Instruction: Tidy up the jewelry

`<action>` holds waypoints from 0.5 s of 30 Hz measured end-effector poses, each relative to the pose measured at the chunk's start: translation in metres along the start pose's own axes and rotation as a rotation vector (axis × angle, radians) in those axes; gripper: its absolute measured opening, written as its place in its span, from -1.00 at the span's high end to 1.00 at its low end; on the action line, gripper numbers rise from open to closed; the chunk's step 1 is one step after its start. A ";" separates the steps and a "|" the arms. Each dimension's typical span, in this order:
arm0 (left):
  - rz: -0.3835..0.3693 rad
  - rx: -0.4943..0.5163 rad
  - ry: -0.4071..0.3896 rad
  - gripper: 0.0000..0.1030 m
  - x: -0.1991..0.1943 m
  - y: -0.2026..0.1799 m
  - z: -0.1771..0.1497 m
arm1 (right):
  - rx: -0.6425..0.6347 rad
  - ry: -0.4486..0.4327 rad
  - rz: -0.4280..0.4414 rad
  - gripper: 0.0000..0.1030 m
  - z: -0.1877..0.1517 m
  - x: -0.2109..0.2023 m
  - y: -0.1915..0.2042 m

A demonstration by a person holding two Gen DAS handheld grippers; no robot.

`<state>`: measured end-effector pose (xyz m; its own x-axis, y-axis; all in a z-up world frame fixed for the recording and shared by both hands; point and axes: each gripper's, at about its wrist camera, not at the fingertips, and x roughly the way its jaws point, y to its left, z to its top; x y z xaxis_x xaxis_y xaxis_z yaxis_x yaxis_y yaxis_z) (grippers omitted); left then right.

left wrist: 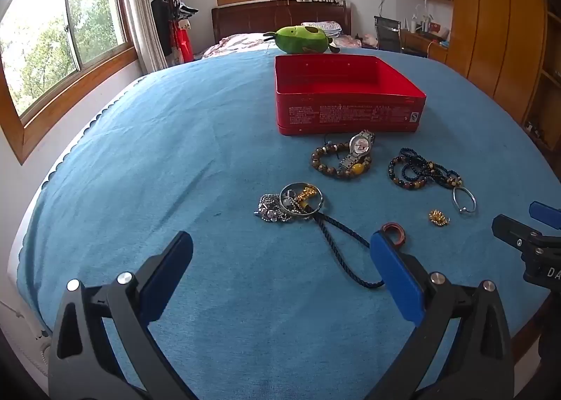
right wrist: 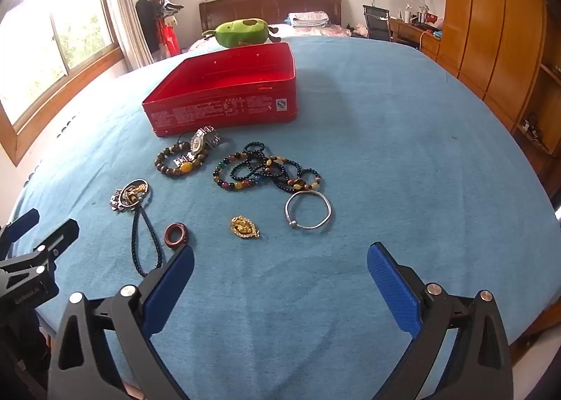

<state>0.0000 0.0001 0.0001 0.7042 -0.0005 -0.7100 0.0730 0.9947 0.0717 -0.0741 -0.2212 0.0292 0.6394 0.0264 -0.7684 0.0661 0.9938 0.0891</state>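
Note:
An open red tin box (left wrist: 347,98) (right wrist: 224,91) stands empty on the blue cloth. In front of it lie a silver watch (left wrist: 357,151) (right wrist: 201,144) on a brown bead bracelet (left wrist: 336,168) (right wrist: 175,163), a tangle of dark bead bracelets (left wrist: 420,168) (right wrist: 266,168), a silver bangle (left wrist: 464,202) (right wrist: 308,214), a gold pendant (left wrist: 438,217) (right wrist: 244,226), a brown ring (left wrist: 394,230) (right wrist: 176,234) and a metal charm cluster with a dark cord (left wrist: 291,205) (right wrist: 129,195). My left gripper (left wrist: 280,249) is open, near the cord. My right gripper (right wrist: 280,259) is open, in front of the pendant and bangle.
A green avocado plush (left wrist: 301,37) (right wrist: 242,32) lies behind the box. The blue cloth (left wrist: 175,154) (right wrist: 403,154) covers a round table. A bed, windows, a coat stand, a desk and wooden wardrobes stand beyond. The right gripper shows at the left wrist view's right edge (left wrist: 526,238).

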 end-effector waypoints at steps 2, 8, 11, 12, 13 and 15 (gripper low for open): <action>0.000 0.000 0.000 -0.94 0.000 0.000 0.000 | -0.001 -0.002 0.001 -0.93 0.001 -0.001 -0.001; -0.001 -0.007 0.009 -0.94 0.000 0.004 0.002 | -0.006 -0.003 -0.003 -0.93 0.001 0.001 0.003; 0.000 -0.003 0.000 -0.94 0.002 -0.002 0.001 | -0.005 -0.003 -0.002 -0.93 0.000 0.002 0.005; 0.001 -0.004 0.000 -0.94 0.002 -0.003 0.001 | -0.005 -0.003 -0.003 -0.93 -0.001 0.002 0.005; 0.001 -0.004 0.001 -0.94 0.003 -0.003 0.001 | -0.005 -0.003 -0.003 -0.93 -0.001 0.003 0.006; 0.002 -0.003 0.002 -0.94 0.004 -0.005 0.002 | -0.003 0.000 -0.002 -0.93 0.002 0.002 0.002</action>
<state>0.0037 -0.0047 -0.0016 0.7028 0.0015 -0.7114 0.0699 0.9950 0.0712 -0.0713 -0.2192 0.0285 0.6396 0.0241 -0.7684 0.0655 0.9942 0.0856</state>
